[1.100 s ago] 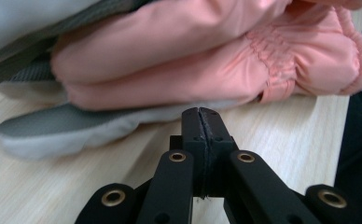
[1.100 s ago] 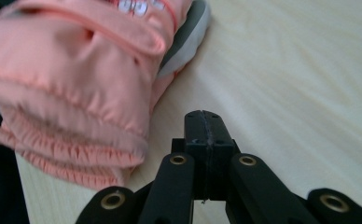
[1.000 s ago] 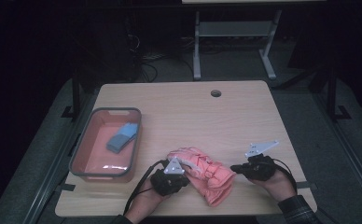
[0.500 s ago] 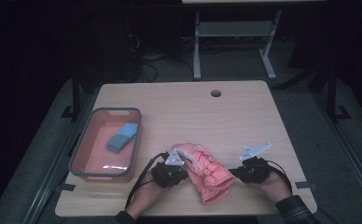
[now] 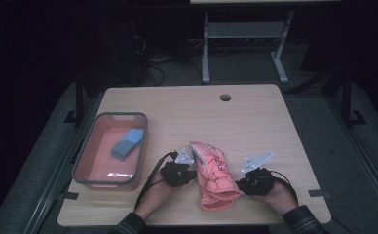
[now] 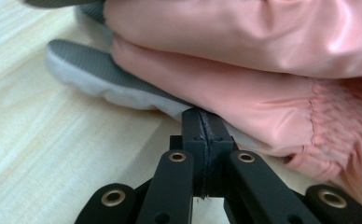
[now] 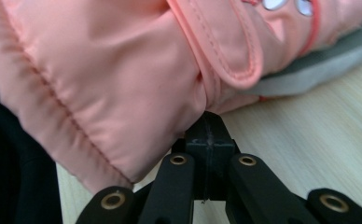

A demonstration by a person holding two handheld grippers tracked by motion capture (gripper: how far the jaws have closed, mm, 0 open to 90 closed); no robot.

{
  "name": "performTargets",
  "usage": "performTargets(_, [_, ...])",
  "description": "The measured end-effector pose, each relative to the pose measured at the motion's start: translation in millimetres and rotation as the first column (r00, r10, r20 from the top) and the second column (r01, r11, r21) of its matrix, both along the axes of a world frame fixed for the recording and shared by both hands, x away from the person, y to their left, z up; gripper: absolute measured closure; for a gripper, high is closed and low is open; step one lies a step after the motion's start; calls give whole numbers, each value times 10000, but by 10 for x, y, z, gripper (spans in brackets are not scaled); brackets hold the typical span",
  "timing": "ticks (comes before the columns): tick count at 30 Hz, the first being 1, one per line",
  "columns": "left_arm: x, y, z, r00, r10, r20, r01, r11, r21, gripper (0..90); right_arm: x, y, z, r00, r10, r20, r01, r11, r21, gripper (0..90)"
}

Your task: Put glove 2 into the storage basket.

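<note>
high view: a pair of salmon-pink padded winter gloves [image 5: 214, 174] lies stacked in the lower centre of the frame, on the near part of a light wooden table [image 5: 255, 117]. the left gripper [image 5: 193, 171], black with a grey three-cornered plate on top, sits just left of the gloves with its tip against their edge; the right gripper [image 5: 237, 184] sits just right of them, its tip at their lower right edge. a hand backs each gripper from the bottom of the frame, and a dark checked sleeve shows at the lower right. at centre left a grey-rimmed plastic tray with a pink floor [image 5: 82, 158] holds a blue rectangular block [image 5: 127, 143]. a small dark round hole [image 5: 225, 97] marks the table's upper middle.

left gripper view: the two black jaws rise from the bottom centre, pressed together with no gap, and their tip meets the lower edge of the gloves where pink fabric joins a grey textured palm [image 6: 93, 74]. whether a fold of fabric is pinched between them cannot be told. the gloves span the upper right of the frame, bare wood the left.

right gripper view: the jaws stand closed flat against each other at bottom centre, the tip touching the pink cuff by a stitched strap [image 7: 226, 46]; a pinch of cloth cannot be confirmed. grey palm material shows at upper right.
</note>
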State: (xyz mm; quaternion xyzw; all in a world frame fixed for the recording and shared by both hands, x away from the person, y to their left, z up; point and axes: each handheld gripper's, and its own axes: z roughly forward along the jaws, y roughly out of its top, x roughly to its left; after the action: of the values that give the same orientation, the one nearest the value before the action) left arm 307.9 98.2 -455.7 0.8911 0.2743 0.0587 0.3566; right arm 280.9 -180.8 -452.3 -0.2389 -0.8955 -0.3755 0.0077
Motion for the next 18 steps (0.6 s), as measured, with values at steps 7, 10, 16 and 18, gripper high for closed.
performTargets(7, [102,-36,-10,9999,54,85,-55,10000,83,894,-48,129,10,9993,367,-80,-366,9993,117,899])
performTargets(10, [131,-60,-12,9999,119,122,-119,9999,-9,893,-65,189,9,9987,513,-77,-512,9986,97,899])
performTargets(16, [159,-104,-22,9998,151,130,-151,9999,-18,894,-86,295,12,9968,795,-52,-795,9968,90,899])
performTargets(18, [160,-104,-21,9998,151,124,-151,9999,-13,893,-95,319,10,9964,844,-106,-843,9964,113,899])
